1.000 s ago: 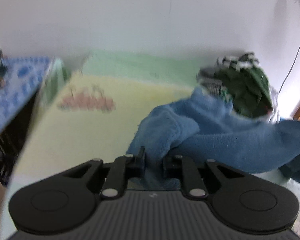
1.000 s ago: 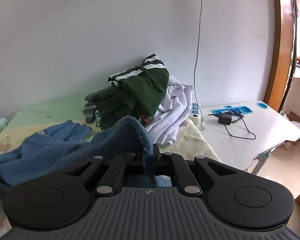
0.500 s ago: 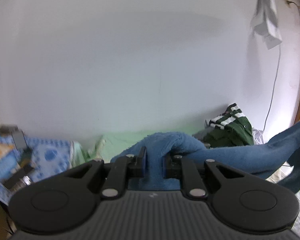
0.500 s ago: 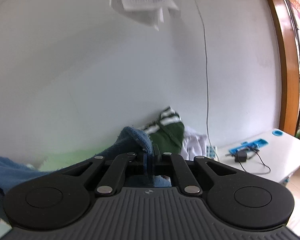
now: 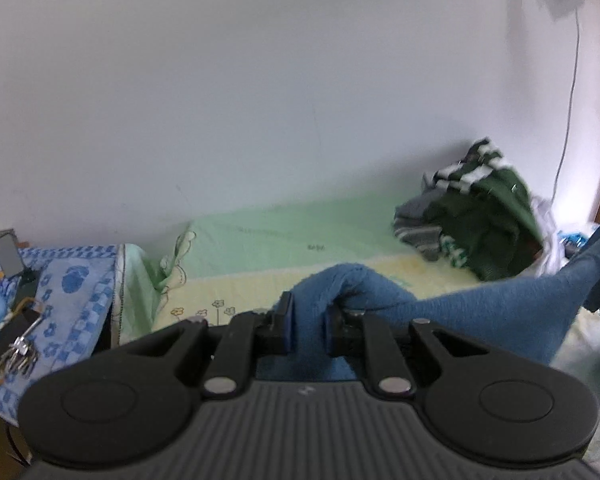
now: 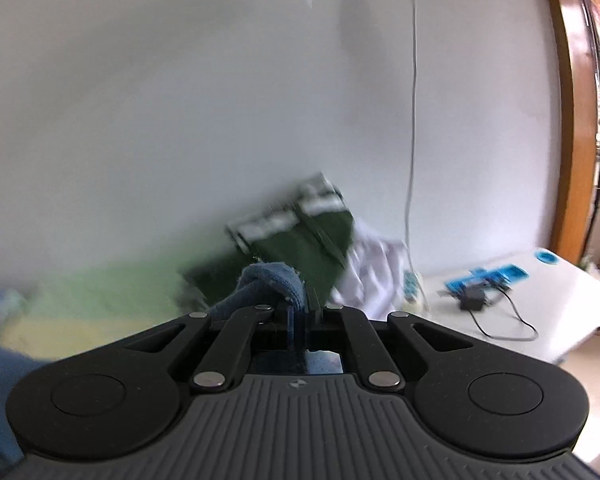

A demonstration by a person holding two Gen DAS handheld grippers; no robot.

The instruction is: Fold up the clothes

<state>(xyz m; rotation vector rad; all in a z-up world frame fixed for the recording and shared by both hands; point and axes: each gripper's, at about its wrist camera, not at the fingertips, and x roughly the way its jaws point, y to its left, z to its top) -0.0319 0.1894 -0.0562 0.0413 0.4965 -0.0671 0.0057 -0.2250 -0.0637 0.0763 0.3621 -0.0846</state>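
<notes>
A blue fleece garment [image 5: 480,316] hangs lifted above the bed, stretched between both grippers. My left gripper [image 5: 309,322] is shut on a bunched fold of it, and the cloth runs off to the right edge of the left wrist view. In the right wrist view my right gripper [image 6: 300,314] is shut on another edge of the blue garment [image 6: 268,280], which loops over the fingertips and trails down to the left. The garment's lower part is hidden behind the gripper bodies.
A pile of clothes with a dark green striped garment [image 5: 484,216] and white cloth [image 6: 376,264] sits at the bed's far right by the wall. The bed [image 5: 284,236] has a green and yellow sheet. A blue patterned cover [image 5: 72,292] lies left. A white desk [image 6: 540,304] with a charger stands right.
Both grippers rose with the blue garment, lifting it off the bed, then tipped back down; the bed and clothes pile sit higher in view than half a second ago.
</notes>
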